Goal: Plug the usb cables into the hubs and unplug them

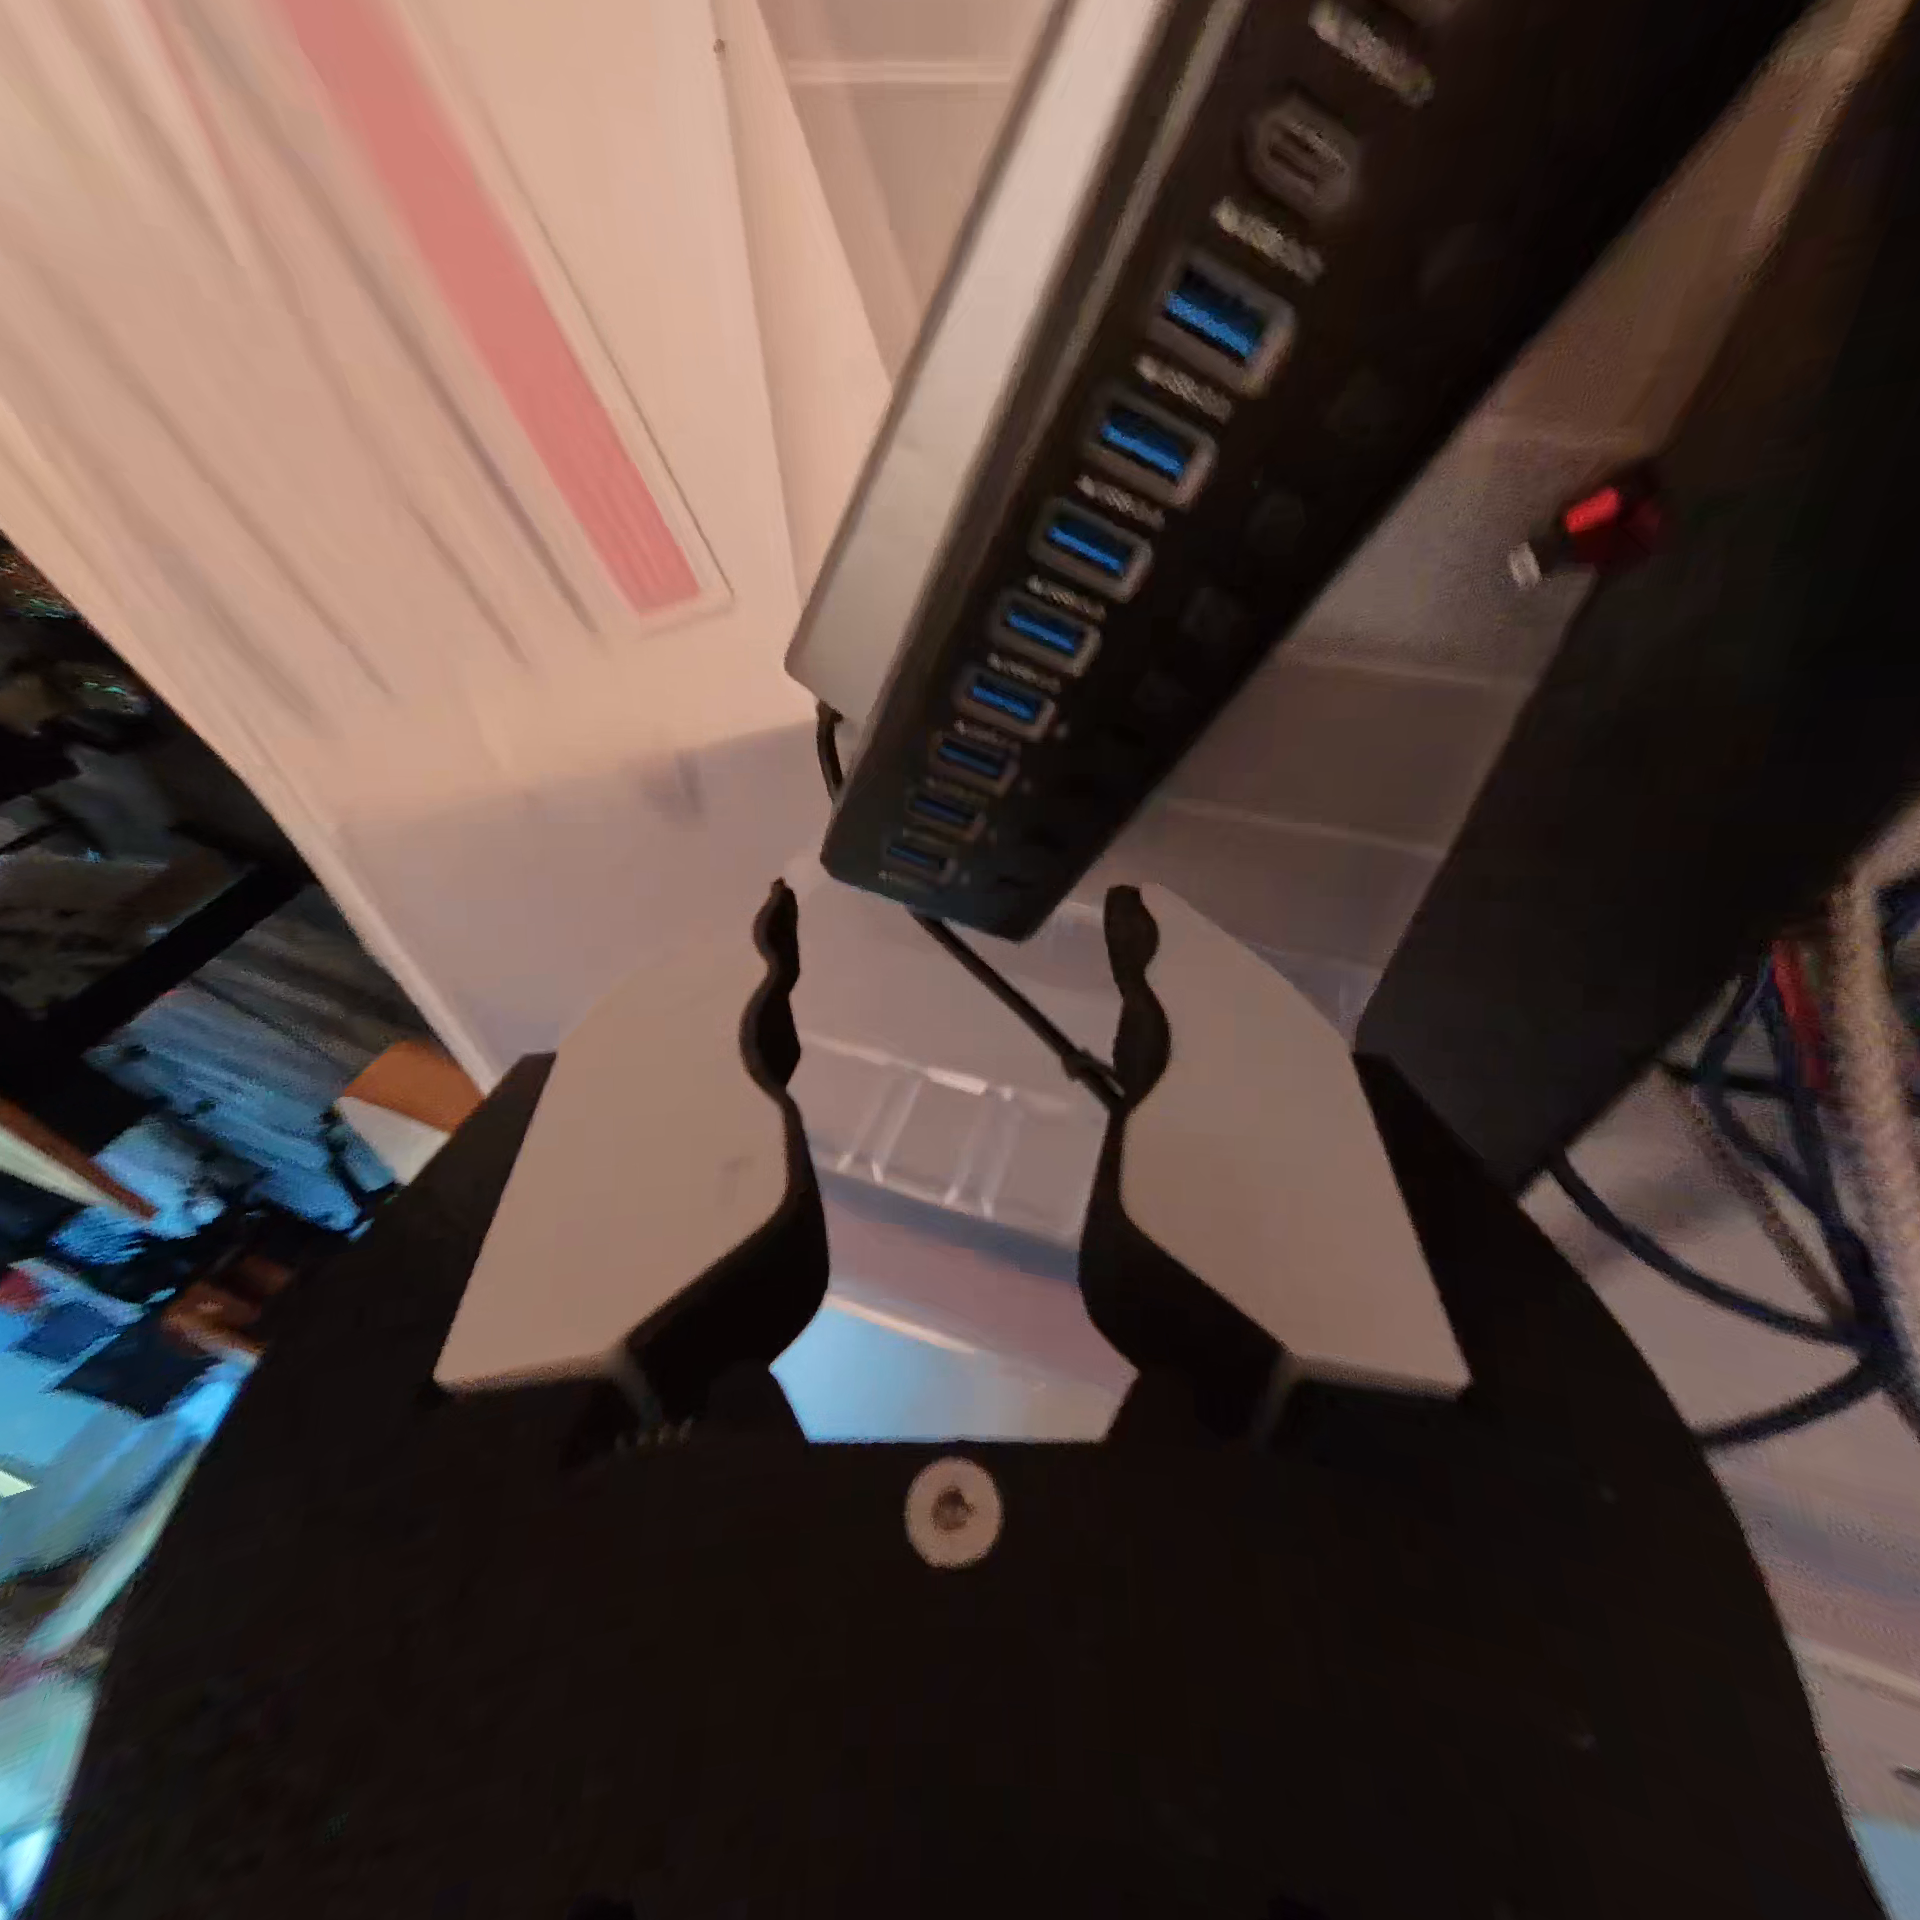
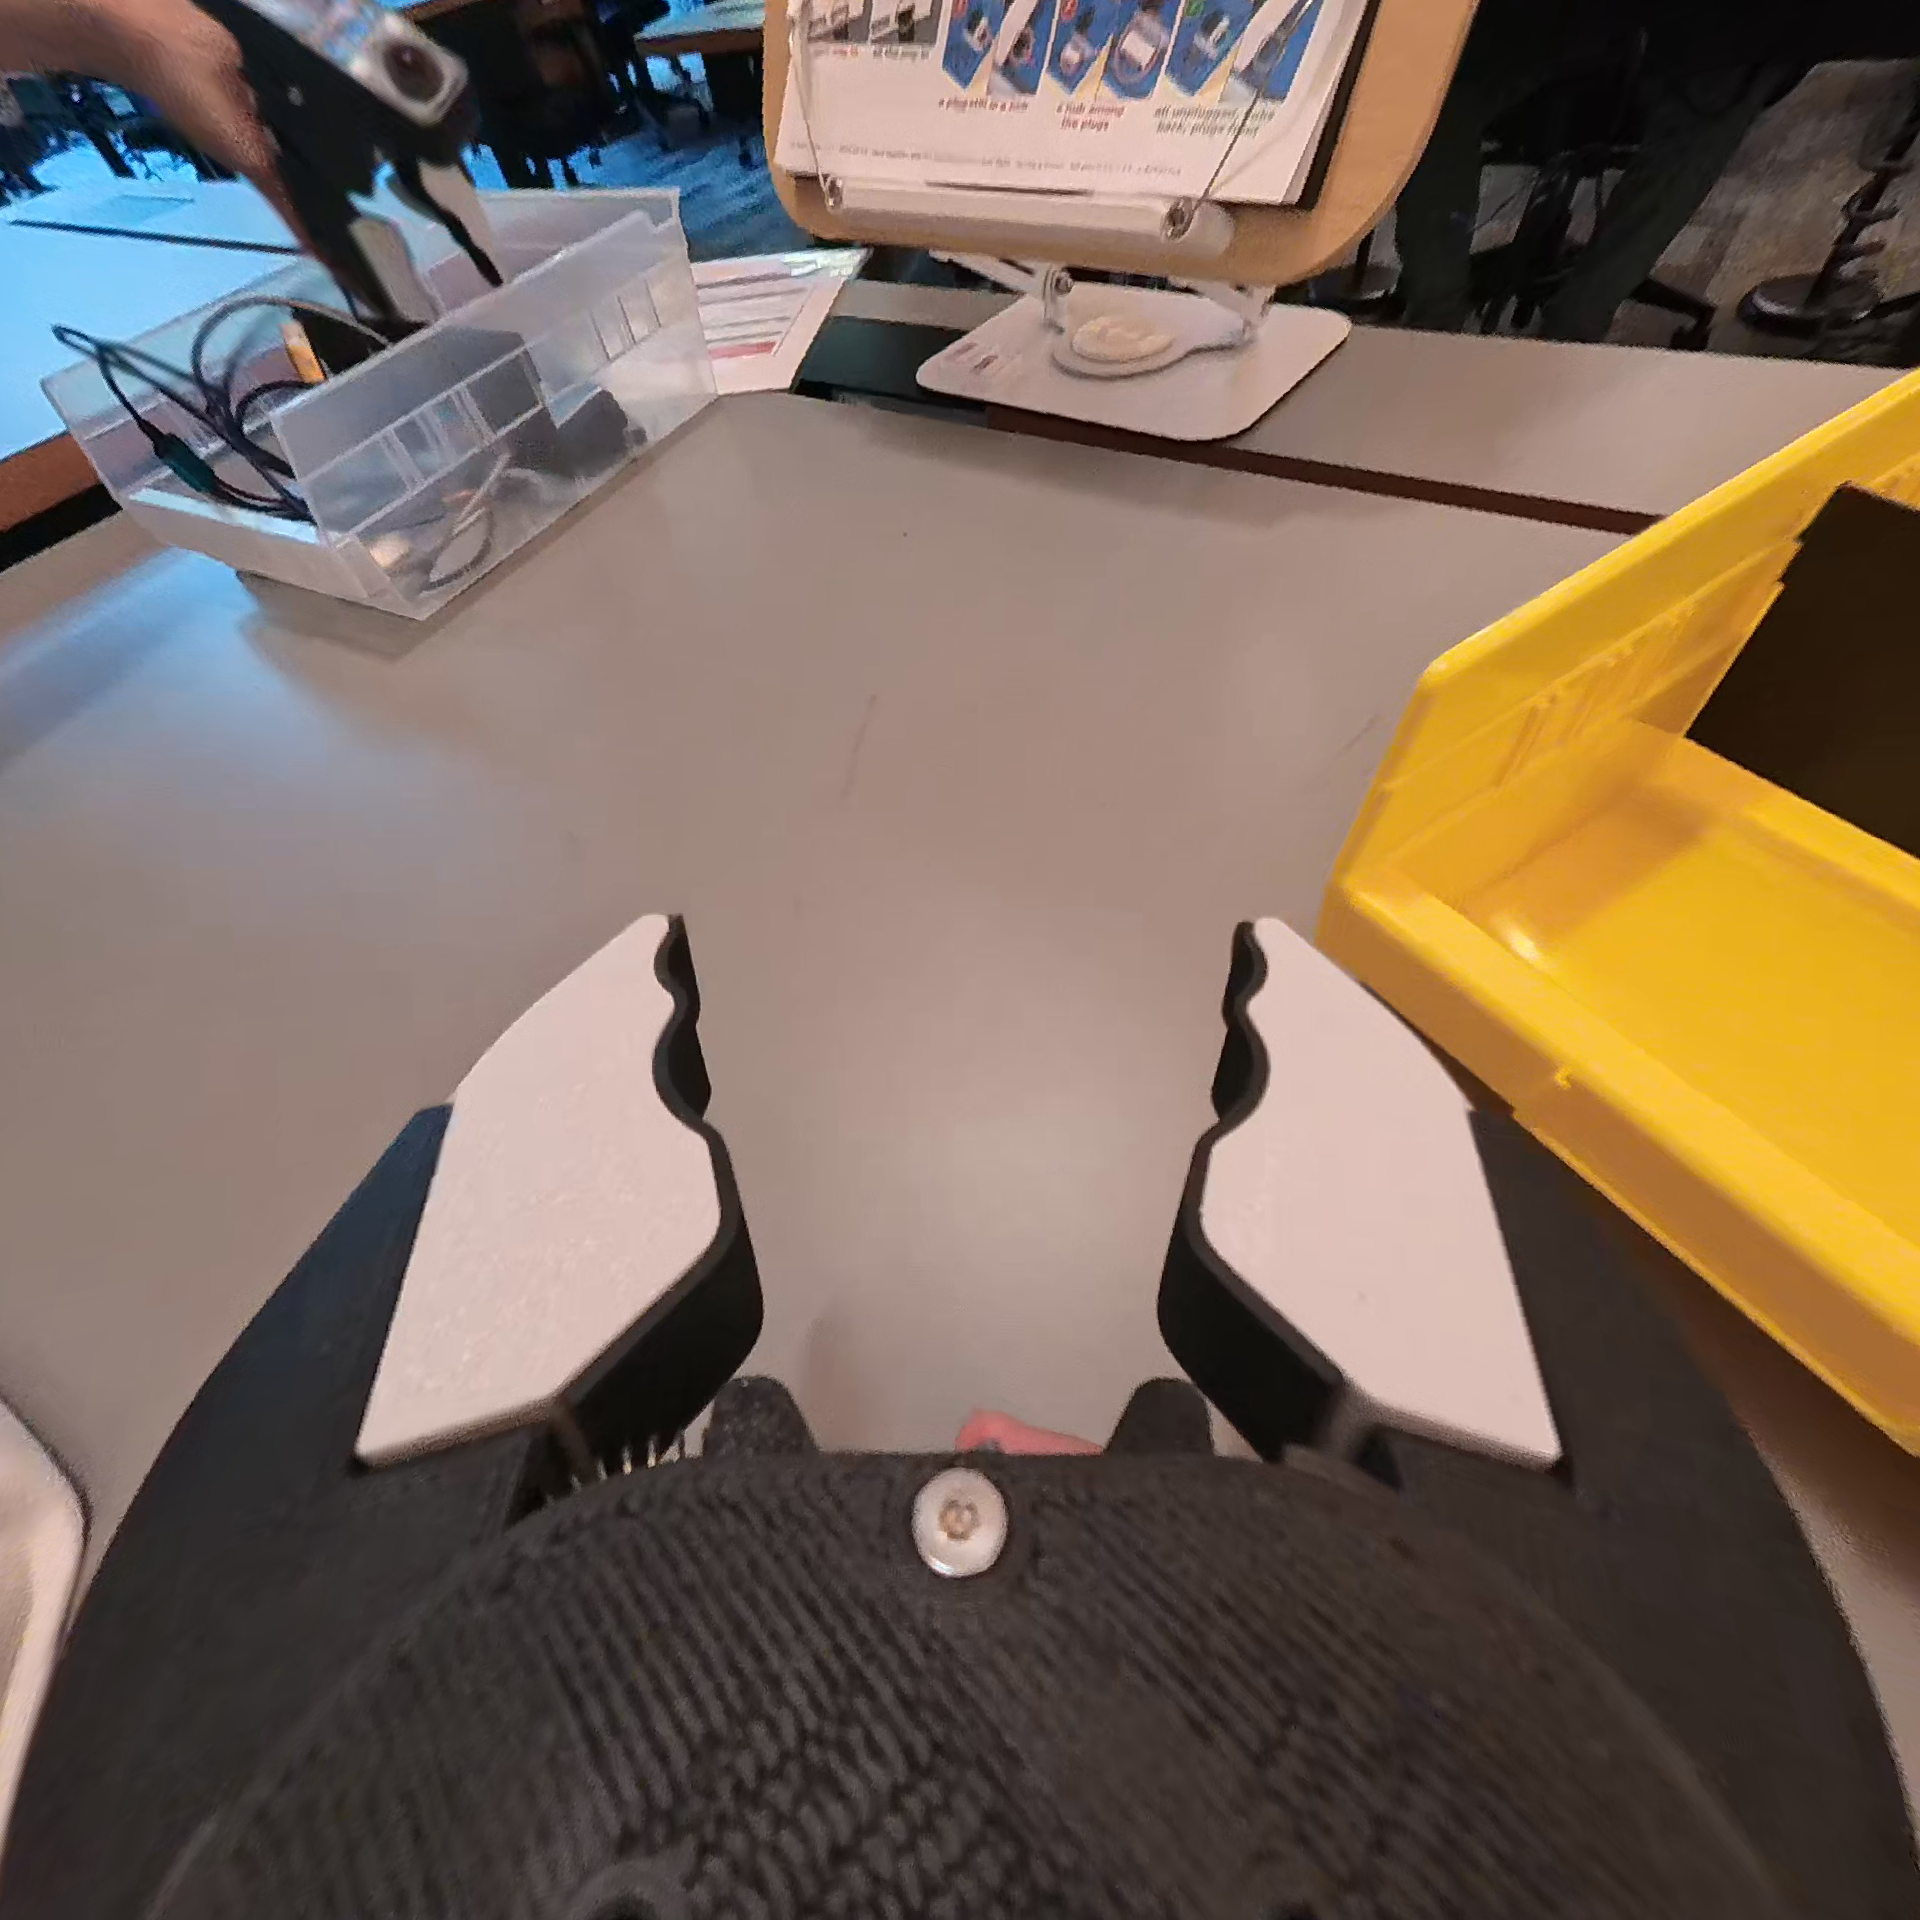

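Note:
A black and silver USB hub (image 1: 1143, 499) with a row of several blue ports stands tilted in the left wrist view. Its near end lies just beyond the tips of my left gripper (image 1: 954, 899), which is open and empty. A thin black cable (image 1: 1013, 1003) runs from the hub's end past the right finger. In the right wrist view the left gripper (image 2: 436, 270) hangs over a clear bin (image 2: 499, 416) holding a hub (image 2: 488, 364) and dark cables (image 2: 229, 416). My right gripper (image 2: 961, 935) is open and empty, low over the grey table (image 2: 831, 675).
A yellow bin (image 2: 1662, 935) with a black item (image 2: 1829, 644) in it sits close to the right gripper's right side. A stand with an instruction sheet (image 2: 1091, 104) is at the back. A dark block with a red switch (image 1: 1595, 514) and blue cables (image 1: 1766, 1195) lie right of the hub. The gap from one gripper's tips to the other's is roughly 65 cm.

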